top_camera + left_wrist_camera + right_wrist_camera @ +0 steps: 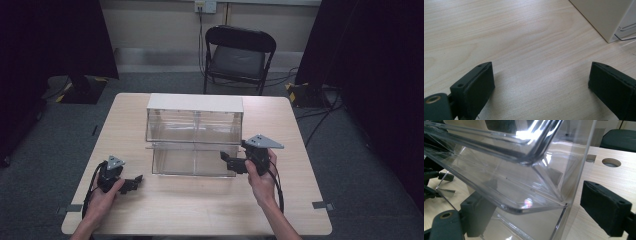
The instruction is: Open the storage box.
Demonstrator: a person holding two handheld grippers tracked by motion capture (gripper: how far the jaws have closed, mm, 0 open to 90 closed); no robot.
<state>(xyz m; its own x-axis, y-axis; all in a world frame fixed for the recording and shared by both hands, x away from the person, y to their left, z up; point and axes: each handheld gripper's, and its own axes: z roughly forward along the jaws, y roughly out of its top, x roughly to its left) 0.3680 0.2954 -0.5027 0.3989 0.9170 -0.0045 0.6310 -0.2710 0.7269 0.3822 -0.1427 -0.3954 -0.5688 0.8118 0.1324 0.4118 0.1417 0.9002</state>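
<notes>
Clear drawer (192, 160) wall between open right tool (231, 162) jaws.

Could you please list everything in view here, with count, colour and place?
Clear plastic two-tier storage box with white top: 1, transparent and white, table centre.
Light wooden table: 1, pale wood, centre.
Black folding chair: 1, black, behind the table.
Dark curtains: 2, black, either side.
Left gripper: 1, black, on the table front left, jaws open.
Right gripper: 1, black, jaws open astride the box's lower right wall.
</notes>
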